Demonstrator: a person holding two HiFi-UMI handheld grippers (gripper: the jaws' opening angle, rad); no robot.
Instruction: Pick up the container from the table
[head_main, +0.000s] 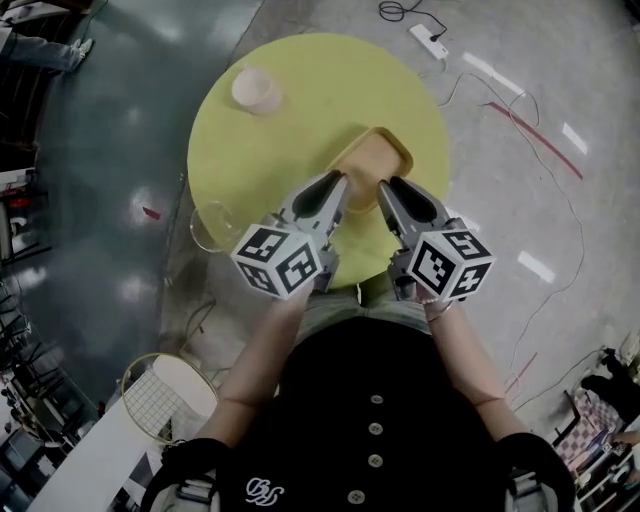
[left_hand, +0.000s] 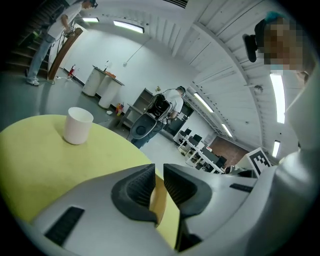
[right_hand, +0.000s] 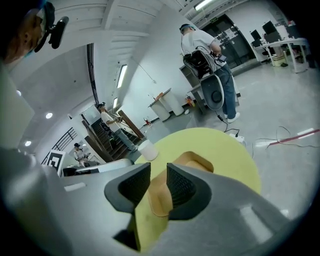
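The container (head_main: 372, 160) is a shallow tan tray lying on the near right part of a round yellow table (head_main: 290, 140). My left gripper (head_main: 341, 186) is at its near left rim. In the left gripper view the pads (left_hand: 140, 187) are shut on the thin tan rim (left_hand: 160, 202). My right gripper (head_main: 385, 190) is at the near right rim. In the right gripper view its jaws (right_hand: 158, 182) stand apart, with the tan rim (right_hand: 159, 192) between them and a gap on the left side. The tray's far end (right_hand: 195, 161) rests on the table.
A white cup (head_main: 256, 90) stands at the table's far left (left_hand: 78, 125). A clear bowl (head_main: 212, 226) sits at the table's left edge. A wire basket (head_main: 160, 395) is on the floor near left. A power strip and cables (head_main: 430, 40) lie beyond the table. People stand in the background.
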